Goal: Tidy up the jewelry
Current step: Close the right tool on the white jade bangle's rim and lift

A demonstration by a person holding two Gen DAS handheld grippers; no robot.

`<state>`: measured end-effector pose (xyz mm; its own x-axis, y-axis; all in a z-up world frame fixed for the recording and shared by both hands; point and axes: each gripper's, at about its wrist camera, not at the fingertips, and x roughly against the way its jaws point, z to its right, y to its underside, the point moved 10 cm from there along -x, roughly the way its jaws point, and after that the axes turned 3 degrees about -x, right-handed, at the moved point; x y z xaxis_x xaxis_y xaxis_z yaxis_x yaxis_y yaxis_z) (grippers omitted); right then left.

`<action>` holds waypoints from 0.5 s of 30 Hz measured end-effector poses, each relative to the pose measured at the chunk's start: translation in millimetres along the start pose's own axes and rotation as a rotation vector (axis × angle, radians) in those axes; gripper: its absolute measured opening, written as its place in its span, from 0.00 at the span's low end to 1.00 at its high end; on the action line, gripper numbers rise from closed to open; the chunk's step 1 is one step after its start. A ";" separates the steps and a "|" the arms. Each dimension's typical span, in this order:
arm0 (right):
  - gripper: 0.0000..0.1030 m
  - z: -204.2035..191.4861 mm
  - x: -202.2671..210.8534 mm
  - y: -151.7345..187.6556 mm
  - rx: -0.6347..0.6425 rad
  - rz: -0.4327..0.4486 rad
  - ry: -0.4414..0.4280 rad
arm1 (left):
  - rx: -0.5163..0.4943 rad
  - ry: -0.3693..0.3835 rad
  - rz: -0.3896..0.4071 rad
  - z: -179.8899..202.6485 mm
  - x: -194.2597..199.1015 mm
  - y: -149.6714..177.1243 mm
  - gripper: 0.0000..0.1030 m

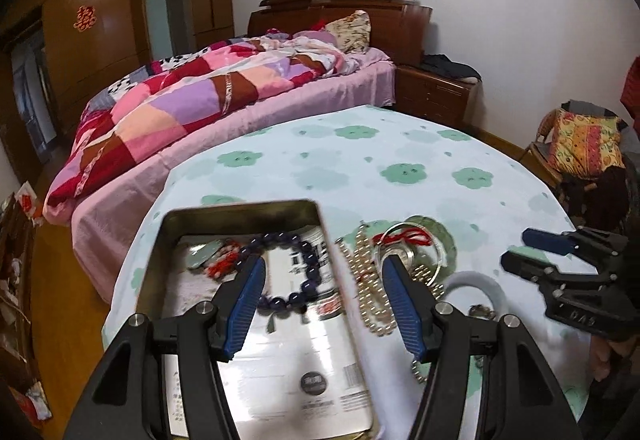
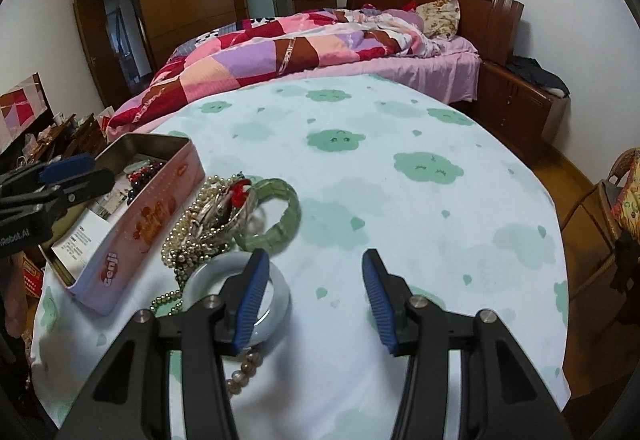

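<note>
While the left gripper (image 1: 322,274) gapes empty over the tin (image 1: 192,215), the right gripper (image 2: 312,274) hangs open beside the white bangle (image 2: 200,276).

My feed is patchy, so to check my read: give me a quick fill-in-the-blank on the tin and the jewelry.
1. The dark bead bracelet lies inside the ____.
2. The green bangle lies on the cloth, ____ the tin.
3. The white bangle is nearest the ____ tool.
4. Neither the left tool nor the right tool holds ____.

Missing words: tin; outside; right; anything
</note>
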<state>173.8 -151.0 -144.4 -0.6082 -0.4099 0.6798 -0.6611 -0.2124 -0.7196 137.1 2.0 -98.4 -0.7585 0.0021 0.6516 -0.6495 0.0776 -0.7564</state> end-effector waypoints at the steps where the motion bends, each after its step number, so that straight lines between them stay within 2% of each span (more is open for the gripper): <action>1: 0.48 -1.8 -1.1 0.1 0.007 -0.005 -0.006 | -0.007 0.005 0.000 3.4 -0.7 -1.9 0.59; 7: 0.44 -7.3 -13.0 5.1 0.042 -0.038 -0.007 | -0.027 0.016 -0.023 15.7 -11.5 -4.4 0.59; 9: 0.38 -6.6 -15.0 5.3 0.045 -0.045 -0.004 | -0.040 0.017 -0.027 19.3 -13.9 -6.5 0.59; 15: 0.37 -13.5 -14.8 10.2 0.055 -0.076 -0.041 | -0.032 0.059 -0.029 30.4 -15.1 -10.2 0.59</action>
<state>170.2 -135.0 -159.9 -0.5379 -0.4269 0.7269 -0.6785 -0.2925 -0.6739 153.5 -29.1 -102.3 -0.7341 0.0584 0.6765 -0.6687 0.1107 -0.7352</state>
